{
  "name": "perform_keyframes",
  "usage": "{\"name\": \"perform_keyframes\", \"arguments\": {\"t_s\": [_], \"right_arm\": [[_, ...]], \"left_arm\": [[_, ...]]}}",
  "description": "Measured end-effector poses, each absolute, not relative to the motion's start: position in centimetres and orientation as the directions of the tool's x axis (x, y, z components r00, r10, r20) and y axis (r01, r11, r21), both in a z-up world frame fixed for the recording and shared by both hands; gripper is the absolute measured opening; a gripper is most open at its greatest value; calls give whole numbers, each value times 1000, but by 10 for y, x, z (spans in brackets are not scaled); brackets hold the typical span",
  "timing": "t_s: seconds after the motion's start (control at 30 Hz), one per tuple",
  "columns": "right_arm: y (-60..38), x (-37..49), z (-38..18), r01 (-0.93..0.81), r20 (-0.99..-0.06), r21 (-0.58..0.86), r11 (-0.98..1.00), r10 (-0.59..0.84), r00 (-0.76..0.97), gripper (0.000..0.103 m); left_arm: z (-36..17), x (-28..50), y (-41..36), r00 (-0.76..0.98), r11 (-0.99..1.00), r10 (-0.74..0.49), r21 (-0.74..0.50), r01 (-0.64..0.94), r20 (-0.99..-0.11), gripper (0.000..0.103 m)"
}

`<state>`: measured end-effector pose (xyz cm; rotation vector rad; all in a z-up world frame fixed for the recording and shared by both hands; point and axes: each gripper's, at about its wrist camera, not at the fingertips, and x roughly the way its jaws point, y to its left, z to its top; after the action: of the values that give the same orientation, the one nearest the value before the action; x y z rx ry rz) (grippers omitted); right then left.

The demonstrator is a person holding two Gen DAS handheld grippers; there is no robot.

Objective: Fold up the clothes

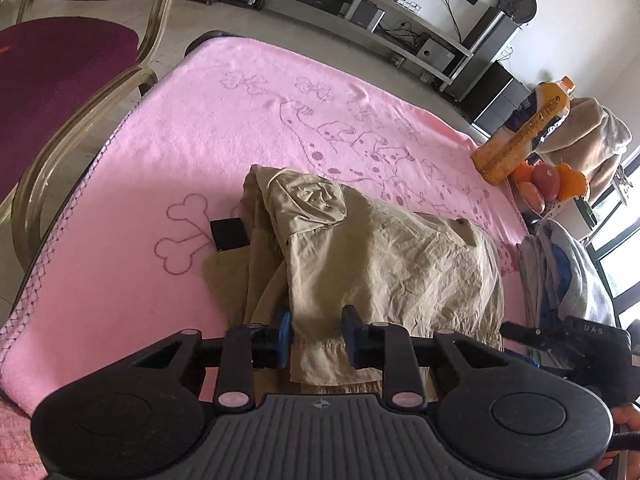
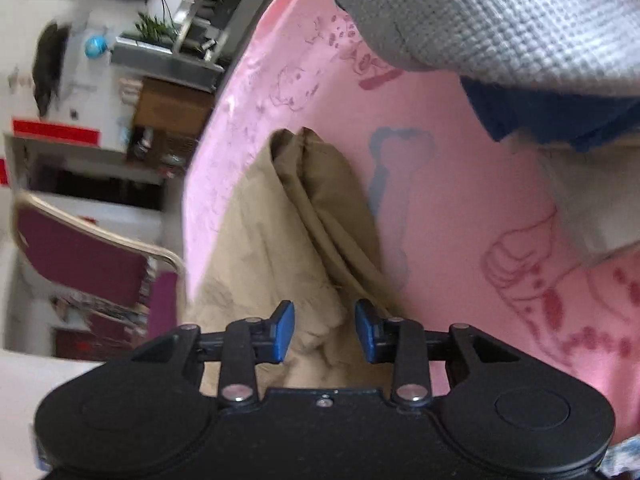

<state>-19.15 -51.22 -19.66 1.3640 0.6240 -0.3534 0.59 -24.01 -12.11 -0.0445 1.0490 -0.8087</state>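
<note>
We find the left gripper (image 1: 316, 336) nearest the lens, its blue-padded fingers (image 1: 283, 330) parted with the hem of a khaki garment (image 1: 372, 264) lying between them; we cannot tell whether the pads touch the cloth. The garment lies crumpled on a pink blanket (image 1: 160, 152). The right gripper (image 2: 325, 330) hangs over the same khaki cloth, fingers apart, gripping nothing. A grey knitted garment (image 2: 500, 16) lies beyond.
</note>
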Motion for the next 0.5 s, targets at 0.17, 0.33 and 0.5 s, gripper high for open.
{"name": "perform_keyframes", "arguments": {"t_s": [0.17, 0.33, 0.5], "right_arm": [[-515, -183, -207, 562, -578, 812, 154, 80, 812, 38], [-510, -179, -198, 559, -579, 796, 232, 27, 815, 9], [-496, -185, -157, 514, -538, 791, 333, -21, 843, 5]], "left_arm": [[-126, 10, -244, 241, 731, -594, -391, 559, -767, 20], [-119, 9, -240, 260, 733, -603, -395, 554, -754, 2], [-100, 5, -233, 308, 728, -630, -404, 554, -713, 0]]}}
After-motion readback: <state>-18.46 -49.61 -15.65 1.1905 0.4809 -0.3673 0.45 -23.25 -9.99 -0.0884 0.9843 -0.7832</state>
